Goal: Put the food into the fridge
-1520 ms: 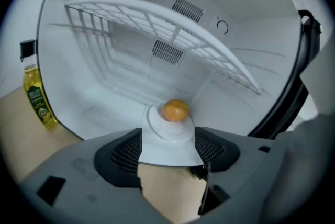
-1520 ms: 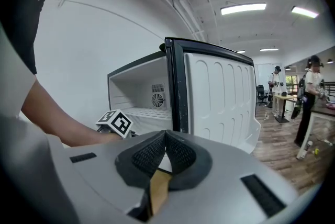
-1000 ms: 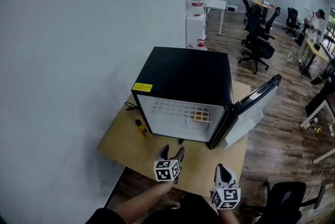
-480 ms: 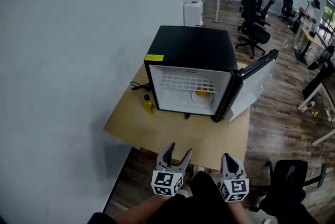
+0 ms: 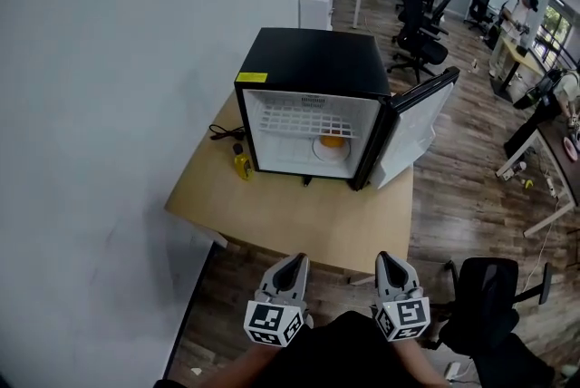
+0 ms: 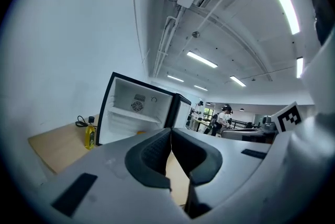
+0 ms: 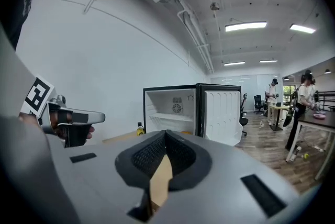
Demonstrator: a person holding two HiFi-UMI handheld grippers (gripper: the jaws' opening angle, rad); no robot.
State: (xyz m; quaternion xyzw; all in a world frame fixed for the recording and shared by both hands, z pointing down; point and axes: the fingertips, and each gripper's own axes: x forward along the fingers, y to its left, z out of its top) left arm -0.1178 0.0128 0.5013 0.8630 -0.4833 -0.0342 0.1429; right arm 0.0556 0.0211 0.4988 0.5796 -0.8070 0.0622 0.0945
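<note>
A small black fridge (image 5: pixel 313 64) stands on a wooden table (image 5: pixel 299 218), its door (image 5: pixel 412 119) swung open to the right. Inside, under the wire shelf, an orange piece of food (image 5: pixel 333 140) lies on a white plate (image 5: pixel 319 152). My left gripper (image 5: pixel 292 263) and right gripper (image 5: pixel 388 260) are held low in front of me, short of the table's near edge and well away from the fridge. In the left gripper view the left gripper (image 6: pixel 171 131) is shut with nothing between its jaws. The right gripper (image 7: pixel 166 134) is also shut and empty.
A yellow bottle (image 5: pixel 242 166) and a black cable (image 5: pixel 220 133) sit on the table left of the fridge. A black office chair (image 5: pixel 489 295) stands on the wood floor at my right. Desks, chairs and people fill the room's far end. A white wall runs along the left.
The left gripper's jaws have closed. Both grippers have drawn back from over the table edge toward me, and the fridge sits farther off in the head view.
</note>
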